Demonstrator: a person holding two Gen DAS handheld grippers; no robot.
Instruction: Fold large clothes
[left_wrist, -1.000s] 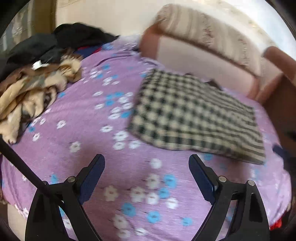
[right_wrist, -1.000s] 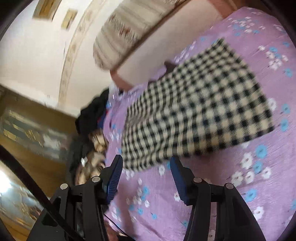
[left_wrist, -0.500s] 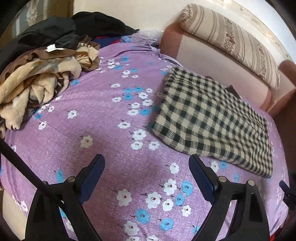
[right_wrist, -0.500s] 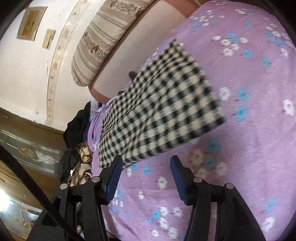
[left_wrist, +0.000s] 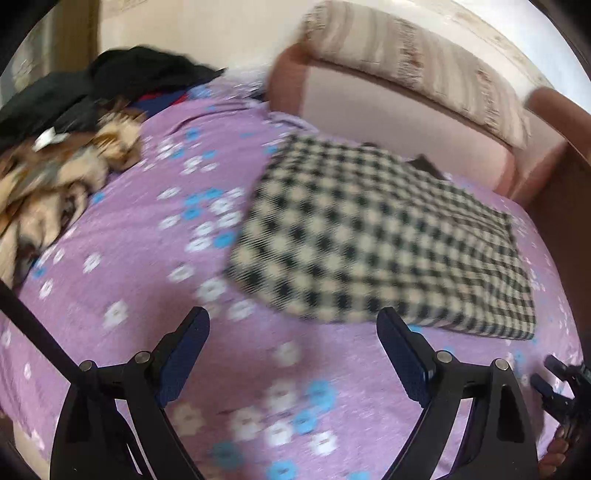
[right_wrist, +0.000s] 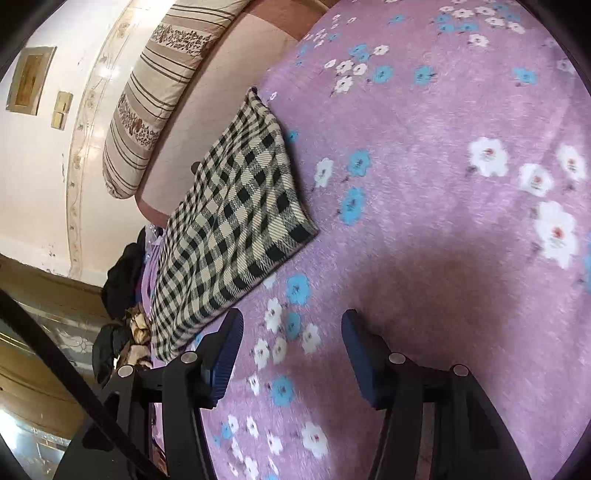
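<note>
A black-and-cream checked garment (left_wrist: 376, 236) lies folded into a flat rectangle on the purple flowered bedspread (left_wrist: 147, 266). It also shows in the right wrist view (right_wrist: 229, 229), at the left. My left gripper (left_wrist: 293, 332) is open and empty, just short of the garment's near edge. My right gripper (right_wrist: 291, 332) is open and empty over bare bedspread (right_wrist: 443, 184), to the right of the garment's corner. The right gripper's tip also shows at the left wrist view's lower right edge (left_wrist: 561, 387).
A heap of tan and black clothes (left_wrist: 55, 162) lies at the bed's far left; it also shows in the right wrist view (right_wrist: 125, 317). A pink headboard (left_wrist: 388, 114) with a striped bolster pillow (left_wrist: 417, 62) runs behind the garment. Dark wood bed frame is at the right.
Both grippers have swung about over the bed, staying open and empty. The left view has come closer to the checked garment; the right view has turned away to the garment's right. The garment lies unmoved.
</note>
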